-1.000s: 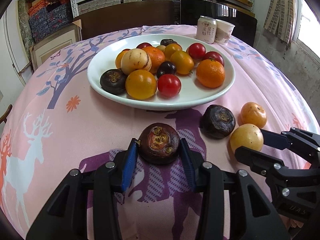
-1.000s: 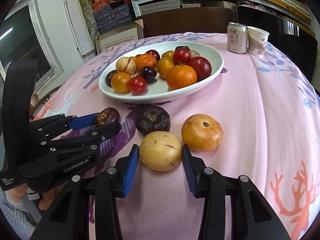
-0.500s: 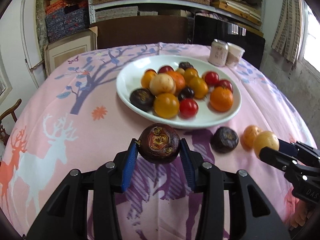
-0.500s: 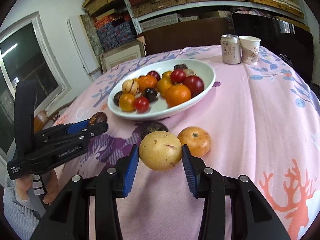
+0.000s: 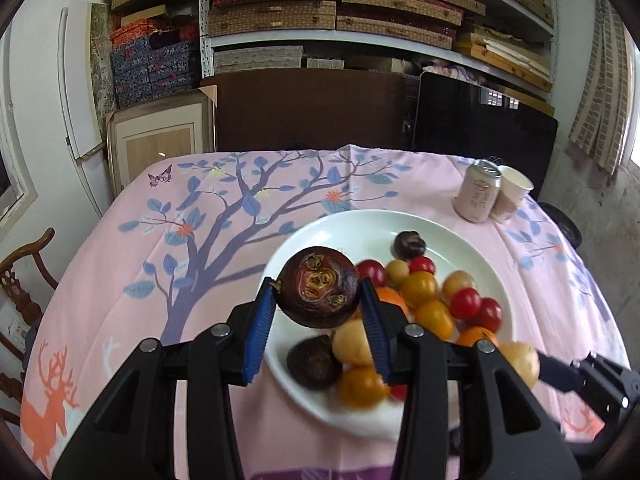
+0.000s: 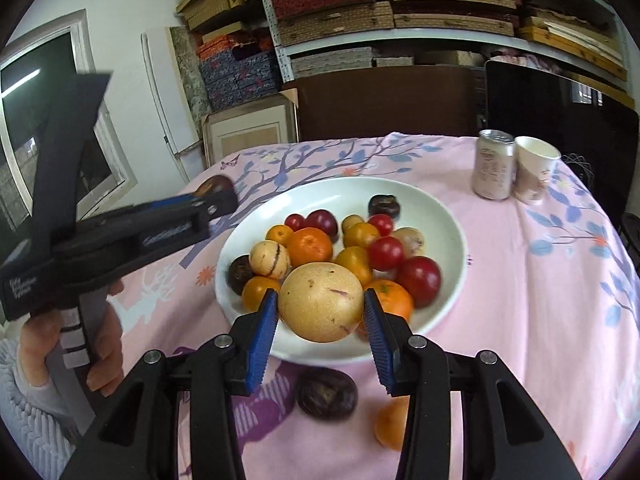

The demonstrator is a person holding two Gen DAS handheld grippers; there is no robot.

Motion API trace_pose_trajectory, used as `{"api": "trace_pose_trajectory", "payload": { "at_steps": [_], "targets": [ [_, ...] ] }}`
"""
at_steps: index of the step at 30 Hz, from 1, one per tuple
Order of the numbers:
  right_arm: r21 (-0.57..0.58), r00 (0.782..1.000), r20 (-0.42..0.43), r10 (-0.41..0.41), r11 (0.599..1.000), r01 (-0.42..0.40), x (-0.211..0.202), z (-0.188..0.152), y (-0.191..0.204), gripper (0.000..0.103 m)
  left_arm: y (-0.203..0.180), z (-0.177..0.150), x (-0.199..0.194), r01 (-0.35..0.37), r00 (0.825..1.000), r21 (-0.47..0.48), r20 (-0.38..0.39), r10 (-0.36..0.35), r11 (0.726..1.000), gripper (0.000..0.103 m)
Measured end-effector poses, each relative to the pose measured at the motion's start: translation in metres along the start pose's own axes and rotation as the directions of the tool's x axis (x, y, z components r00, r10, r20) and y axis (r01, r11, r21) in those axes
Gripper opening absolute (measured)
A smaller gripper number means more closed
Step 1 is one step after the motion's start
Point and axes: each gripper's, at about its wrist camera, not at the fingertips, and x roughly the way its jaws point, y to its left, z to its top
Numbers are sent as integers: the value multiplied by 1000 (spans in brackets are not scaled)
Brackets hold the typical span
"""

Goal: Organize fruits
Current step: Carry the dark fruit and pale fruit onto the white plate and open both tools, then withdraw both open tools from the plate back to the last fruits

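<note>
My left gripper (image 5: 318, 316) is shut on a dark purple fruit (image 5: 319, 286), held in the air over the near left part of the white plate (image 5: 360, 220). My right gripper (image 6: 320, 320) is shut on a pale yellow fruit (image 6: 321, 302), raised above the plate's (image 6: 440, 208) near rim. The plate holds several orange, red, yellow and dark fruits. In the right wrist view a dark purple fruit (image 6: 326, 395) and an orange fruit (image 6: 392, 424) lie on the pink cloth in front of the plate. The left gripper (image 6: 212, 196) shows there at left, the right gripper (image 5: 532, 364) at the lower right of the left wrist view.
A drink can (image 6: 493, 165) and a paper cup (image 6: 534, 170) stand at the table's back right. The pink printed tablecloth (image 5: 140, 280) covers a round table. A wooden chair (image 5: 20, 280) stands at left. Shelves with boxes, a picture frame and dark panels stand behind.
Both grippers have lifted their fruits off the cloth and moved up and forward, so that each fruit now hangs over the plate instead of resting in front of it.
</note>
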Motion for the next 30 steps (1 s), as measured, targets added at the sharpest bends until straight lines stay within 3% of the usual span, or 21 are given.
{"api": "trace_pose_trajectory", "payload": {
  "at_steps": [6,8,10,12,15,24,27,30],
  "targets": [
    [-45,999,-17,-43,998,42,30,-1,4,45,16,9,56,1,998,-31,-66,-3,1000,42],
    [-38,999,-22,-39,999,38,32,-3,0,58,18,5,70,12,996,-35,-86,-15,999,42],
    [-25,999,-1,-53,998,53,27,-6,-5,59,18,0,80,13,994,-21,-104,-15,1000,45],
    [-10,999,2,-46,999,46,23,-6,-9,59,19,-1,79,4,996,-17,-90,-6,1000,56],
    [20,999,0,-34,999,34,17,-9,-14,59,19,-1,72,10,998,-23,-67,-12,1000,65],
    [75,998,40,-56,996,53,-1,-15,-30,63,13,2,38,-8,1000,-35,-24,7,999,71],
    [105,997,46,-65,993,59,-8,-18,-39,64,2,-7,16,-31,999,8,14,31,999,81],
    [141,996,55,-67,988,59,-18,-24,-48,64,-9,-28,-4,-55,998,52,39,53,997,82]
  ]
}}
